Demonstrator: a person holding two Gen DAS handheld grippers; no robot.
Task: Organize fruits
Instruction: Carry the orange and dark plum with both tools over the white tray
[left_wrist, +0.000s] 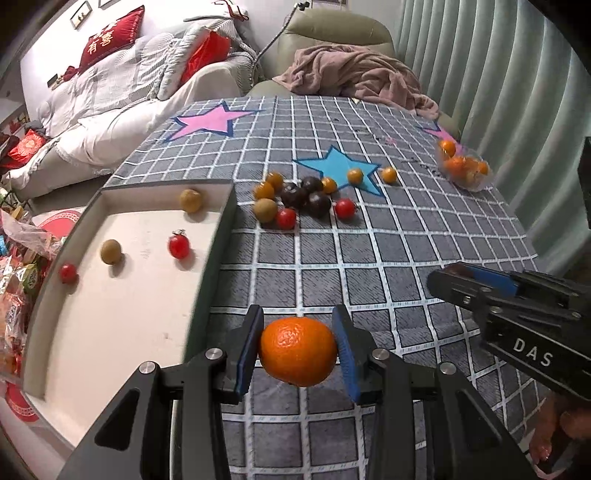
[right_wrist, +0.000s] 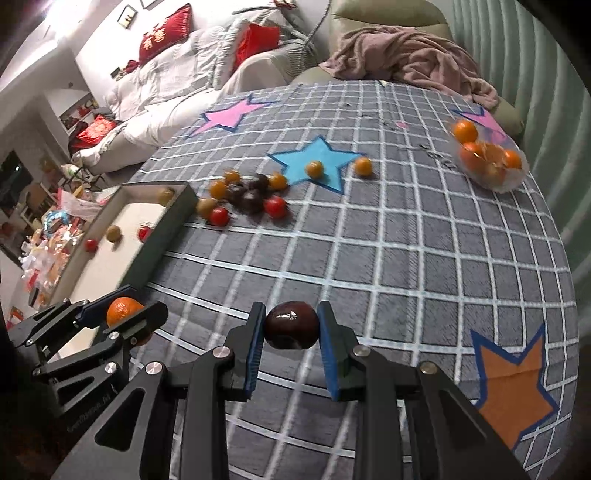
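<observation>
Orange mandarin (left_wrist: 297, 350) is sitting clamped in the left gripper (left_wrist: 298, 349) jaws beside the tray (left_wrist: 218, 236), likely bound there; the right gripper (right_wrist: 291, 326) jaws are gripping a dark plum (right_wrist: 291, 325) above the worktop (right_wrist: 406, 258).

Left hand-held gripper (left_wrist: 298, 350) clamps a mandarin (left_wrist: 297, 350) beside the tray (left_wrist: 218, 236).

even indoor light, moderately bright. both fisheye views bend straight lines and darken to black at the corners. soft shadows fall beside the fruit in the tray (left_wrist: 110, 332). glare whitens the upper left of the right wrist view; its fruit pile (right_wrist: 243, 199) looks blurred.
</observation>
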